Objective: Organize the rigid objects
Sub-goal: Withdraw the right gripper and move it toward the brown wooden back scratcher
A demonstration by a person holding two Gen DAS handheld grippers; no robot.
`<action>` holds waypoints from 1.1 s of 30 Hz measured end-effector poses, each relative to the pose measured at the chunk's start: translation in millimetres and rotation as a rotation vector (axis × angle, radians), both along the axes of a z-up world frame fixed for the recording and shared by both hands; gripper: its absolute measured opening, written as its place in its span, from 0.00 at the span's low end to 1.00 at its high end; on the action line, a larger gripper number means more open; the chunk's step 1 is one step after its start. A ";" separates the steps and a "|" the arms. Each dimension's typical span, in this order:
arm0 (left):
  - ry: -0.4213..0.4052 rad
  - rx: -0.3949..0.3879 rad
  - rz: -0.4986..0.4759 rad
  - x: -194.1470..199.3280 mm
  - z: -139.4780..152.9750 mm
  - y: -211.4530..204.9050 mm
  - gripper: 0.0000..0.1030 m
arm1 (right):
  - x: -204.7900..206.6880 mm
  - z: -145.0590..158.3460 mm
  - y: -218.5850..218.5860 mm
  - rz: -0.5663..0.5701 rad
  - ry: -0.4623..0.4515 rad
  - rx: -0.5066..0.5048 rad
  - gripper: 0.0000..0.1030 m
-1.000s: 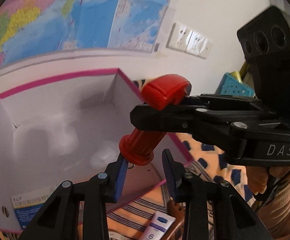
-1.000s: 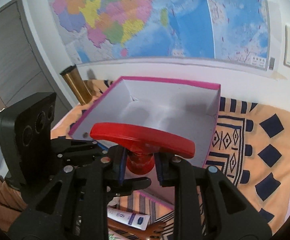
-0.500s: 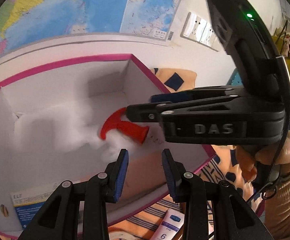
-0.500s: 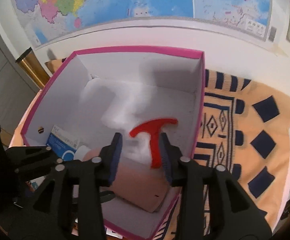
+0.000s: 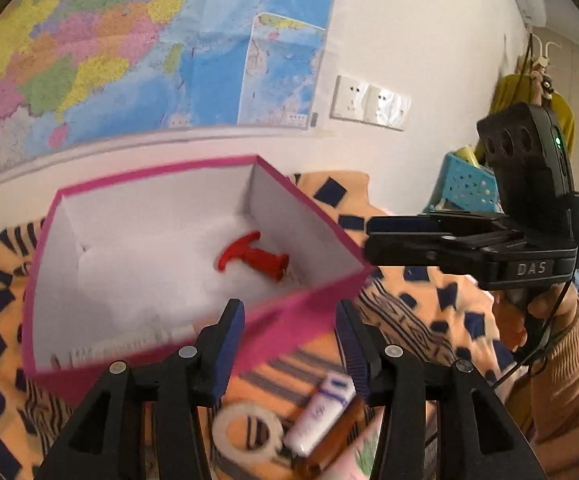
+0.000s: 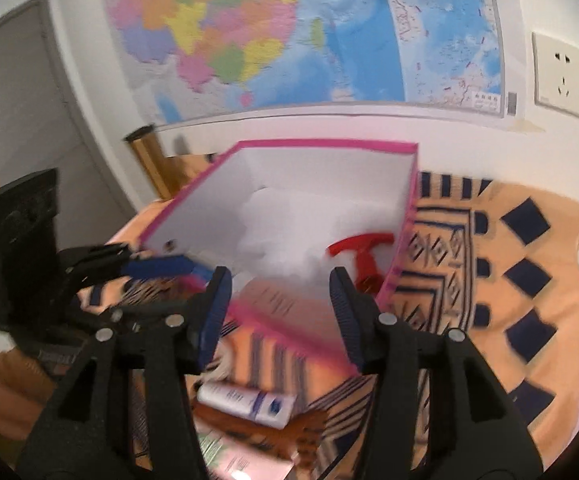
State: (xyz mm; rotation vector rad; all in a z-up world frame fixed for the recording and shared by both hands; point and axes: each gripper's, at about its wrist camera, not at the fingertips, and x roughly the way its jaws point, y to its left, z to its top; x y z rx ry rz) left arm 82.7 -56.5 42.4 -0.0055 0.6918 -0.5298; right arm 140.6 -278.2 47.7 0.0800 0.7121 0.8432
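Wall behind carries a large coloured map (image 5: 149, 52) and a pair of white sockets (image 5: 371, 98); below it lies an orange cloth with dark blue patches (image 6: 501, 248). Left gripper (image 5: 289, 338): jaws apart and opening, nothing between the pads, only the near pink rim of the box behind the gap. Right gripper (image 6: 279, 312): jaws likewise apart and opening, empty, with the near corner of the box seen through the gap. One second ago the right gripper clamped the red T-handled piece just under its crossbar, above the box, with the left gripper's tips at its lower end; half a second ago the piece lay loose in the box with both grippers close over it. Now both grippers stand back outside the near rim, and the box looks smaller in both views. Red T-handled piece (image 5: 251, 256) lies on its side on the white floor of the pink-edged box (image 5: 161, 172), near the right-hand wall and well clear of both grippers. In the left wrist view its long axis runs roughly left to right, crossbar to the left, shaft end pointing right and slightly toward the camera. Outside the box, by the near rim, lie a white tube (image 5: 321, 414) and a white ring (image 5: 247, 432). A hand in a tan sleeve (image 5: 545, 320) holds the right gripper's handle.
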 end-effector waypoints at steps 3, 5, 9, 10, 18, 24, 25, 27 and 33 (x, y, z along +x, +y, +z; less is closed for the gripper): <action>0.044 0.010 0.012 -7.6 -15.4 0.2 0.47 | -14.2 -12.7 -3.0 0.024 0.033 0.009 0.51; 0.089 0.017 0.021 -13.8 -29.8 1.8 0.47 | -20.7 -30.3 -3.6 0.023 0.080 -0.011 0.51; 0.170 0.011 0.021 -27.6 -53.6 7.0 0.47 | -25.6 -68.9 -6.0 0.012 0.190 -0.045 0.51; 0.191 0.009 0.019 -30.6 -59.6 7.1 0.47 | -27.2 -76.6 -7.4 0.006 0.209 -0.052 0.51; 0.302 0.016 0.001 -47.9 -88.5 4.3 0.47 | -35.2 -113.0 -25.2 -0.065 0.295 -0.079 0.51; 0.333 -0.017 -0.060 -56.4 -91.2 -3.1 0.48 | -41.6 -122.3 -24.1 -0.065 0.299 -0.091 0.51; 0.329 -0.008 -0.069 -59.0 -90.8 -5.9 0.48 | -42.3 -122.9 -23.8 -0.064 0.296 -0.091 0.51; 0.332 0.000 -0.074 -59.9 -91.2 -6.8 0.49 | -44.0 -122.9 -25.0 -0.063 0.292 -0.090 0.51; 0.392 -0.049 -0.047 -48.1 -95.3 6.3 0.54 | -45.8 -123.5 -20.6 -0.057 0.278 -0.092 0.51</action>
